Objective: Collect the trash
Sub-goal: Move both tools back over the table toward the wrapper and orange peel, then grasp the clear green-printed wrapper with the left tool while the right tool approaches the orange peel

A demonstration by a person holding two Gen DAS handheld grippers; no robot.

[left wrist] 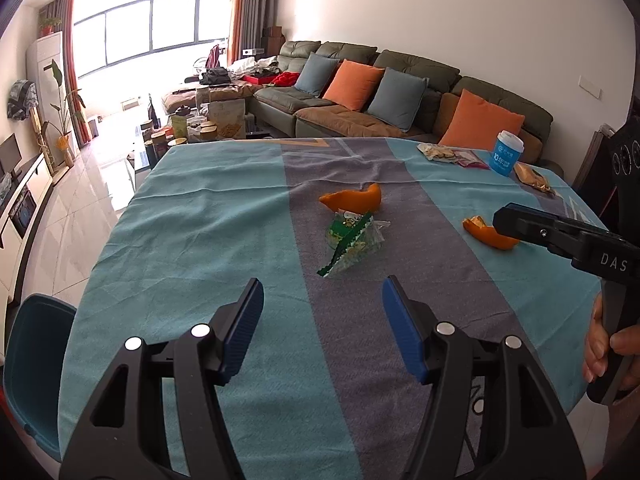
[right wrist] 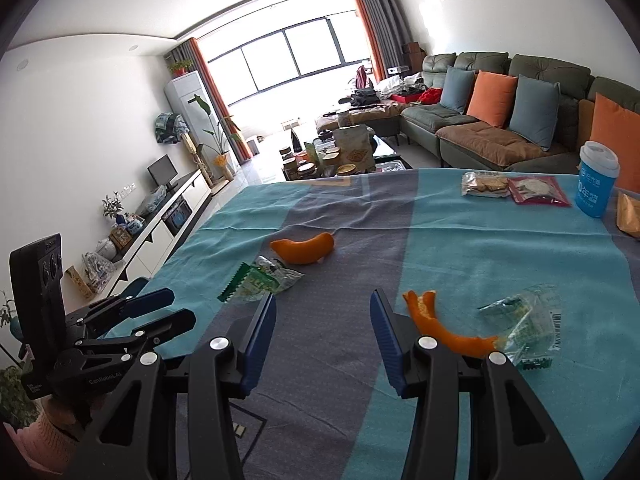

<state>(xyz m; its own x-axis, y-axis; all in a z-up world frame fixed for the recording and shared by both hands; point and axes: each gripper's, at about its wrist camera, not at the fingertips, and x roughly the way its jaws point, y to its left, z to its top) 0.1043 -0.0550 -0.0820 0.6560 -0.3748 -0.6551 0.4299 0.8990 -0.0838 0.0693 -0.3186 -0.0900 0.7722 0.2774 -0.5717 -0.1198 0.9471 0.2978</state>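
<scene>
Over tablecloth (left wrist: 200, 220) | both hand-held grippers (left wrist: 322, 320) (right wrist: 322, 330) wide, empty | peel (left wrist: 490, 236) partly hidden

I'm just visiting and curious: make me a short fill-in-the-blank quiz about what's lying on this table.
1. The paper cup with the white lid is coloured ____.
2. The curled peel just beyond the green wrapper is coloured ____.
3. Both the left gripper and the right gripper hold ____ between their fingers.
4. The striped tablecloth carries ____ pieces of orange peel.

Missing words: blue; orange; nothing; two
</scene>
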